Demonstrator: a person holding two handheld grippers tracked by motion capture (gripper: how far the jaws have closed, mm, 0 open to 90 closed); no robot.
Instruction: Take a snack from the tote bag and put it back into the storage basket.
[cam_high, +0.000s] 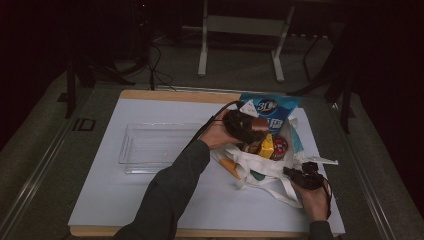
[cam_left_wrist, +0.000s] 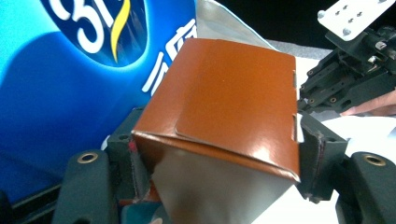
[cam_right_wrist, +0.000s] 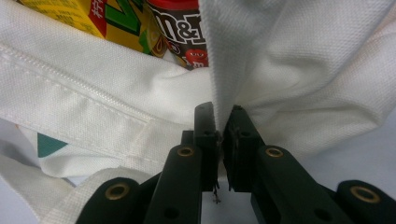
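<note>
From the high view, a white canvas tote bag (cam_high: 260, 167) is lying open on the white tabletop (cam_high: 125, 200), stuffed with snacks: a big blue pouch (cam_high: 272, 107) with "3L" or similar in a dark round logo sticks out the far end, plus a yellow carton (cam_high: 266, 146) and a red-and-brown packet (cam_high: 279, 147) near the mouth. The left gripper (cam_high: 250, 131) is over the bag's opening with a brown box (cam_high: 260, 124) in it, and the right gripper (cam_high: 295, 173) sits at the near right edge of the bag. An empty clear plastic tray (cam_high: 155, 146) sits just to the left of the bag, well apart from both grippers. In the left gripper view, the brown box (cam_left_wrist: 224, 102) sits square between the two jaws, orange-brown glossy card with a tucked flap on top and a plain grey side facing the camera, no print I can read on it. The pads are pressed against both sides, so the claw is spread wide but clamped on the box. Right behind it is the blue pouch (cam_left_wrist: 70, 84), white lettering starting with a "3" and a yellow swoosh, then a few characters I can't make out. The other gripper (cam_left_wrist: 355, 70) shows top right. In the right gripper view, the jaws are pinched nearly together on a fold of the tote bag (cam_right_wrist: 303, 70) fabric. Inside the bag, there's the yellow carton (cam_right_wrist: 84, 16) with green and red print, partly cut off, and a brown "m&m" packet (cam_right_wrist: 180, 32).
</note>
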